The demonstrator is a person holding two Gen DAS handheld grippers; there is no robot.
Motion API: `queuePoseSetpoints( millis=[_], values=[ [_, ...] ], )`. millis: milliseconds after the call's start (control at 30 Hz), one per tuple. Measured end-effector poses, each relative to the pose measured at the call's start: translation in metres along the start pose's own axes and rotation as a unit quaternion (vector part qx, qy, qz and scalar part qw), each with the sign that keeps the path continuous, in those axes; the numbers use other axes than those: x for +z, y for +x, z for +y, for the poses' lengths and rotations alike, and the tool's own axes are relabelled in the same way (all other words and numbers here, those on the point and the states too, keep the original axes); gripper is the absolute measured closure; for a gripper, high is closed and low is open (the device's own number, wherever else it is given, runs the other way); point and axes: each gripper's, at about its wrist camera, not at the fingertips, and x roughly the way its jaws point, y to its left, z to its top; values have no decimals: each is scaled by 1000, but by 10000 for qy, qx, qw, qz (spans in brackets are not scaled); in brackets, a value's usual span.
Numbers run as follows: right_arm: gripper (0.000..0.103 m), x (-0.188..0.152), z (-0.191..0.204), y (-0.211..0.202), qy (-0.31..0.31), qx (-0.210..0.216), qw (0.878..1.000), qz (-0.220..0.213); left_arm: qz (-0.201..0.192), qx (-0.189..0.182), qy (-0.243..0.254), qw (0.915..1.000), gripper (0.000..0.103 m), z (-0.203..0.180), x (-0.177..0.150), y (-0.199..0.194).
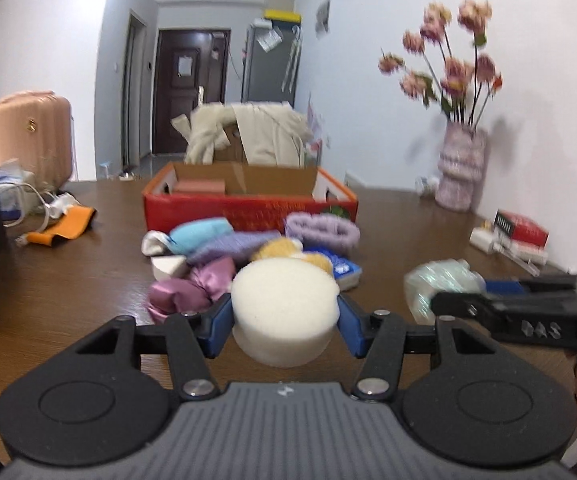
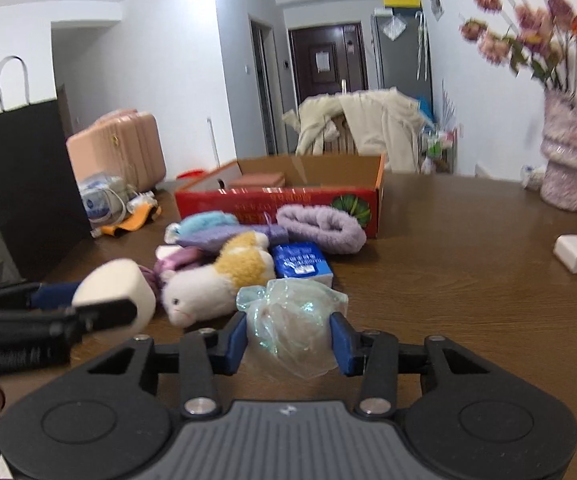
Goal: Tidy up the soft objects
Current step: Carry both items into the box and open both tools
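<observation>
Pickup step done, both loaded: left gripper jaws clamp round white foam sponge, right gripper jaws pinch crinkly clear-green plastic bundle. Next, probably: carry over pile, drop in red cardboard box on table.

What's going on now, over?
Left gripper shut on white sponge. Right gripper shut on shiny plastic bundle. Red box ahead, open. Pile of soft toys between grippers and box.

left wrist: faces box, close | right wrist: same | shared: soft pile
</observation>
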Motion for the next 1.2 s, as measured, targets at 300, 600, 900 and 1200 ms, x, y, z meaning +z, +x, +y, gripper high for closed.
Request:
queuePoseSetpoints(
  millis=[300,600,900,1200],
  values=[
    [59,-20,37,-68,-124,11,9984,-553,-460,-77,24,9989,47,9,-5,-49],
    [59,1,45,-56,-242,-7,9977,-632,-775,-196,-16,9968,47,32,38,-24],
    [59,116,2,25,-436,-97,9969,-644,-508,-669,100,9964,47,73,176,112],
    [59,247,-57,234,-339,-384,9983,271,785,-504,299,9952,46,85,228,350]
  ],
)
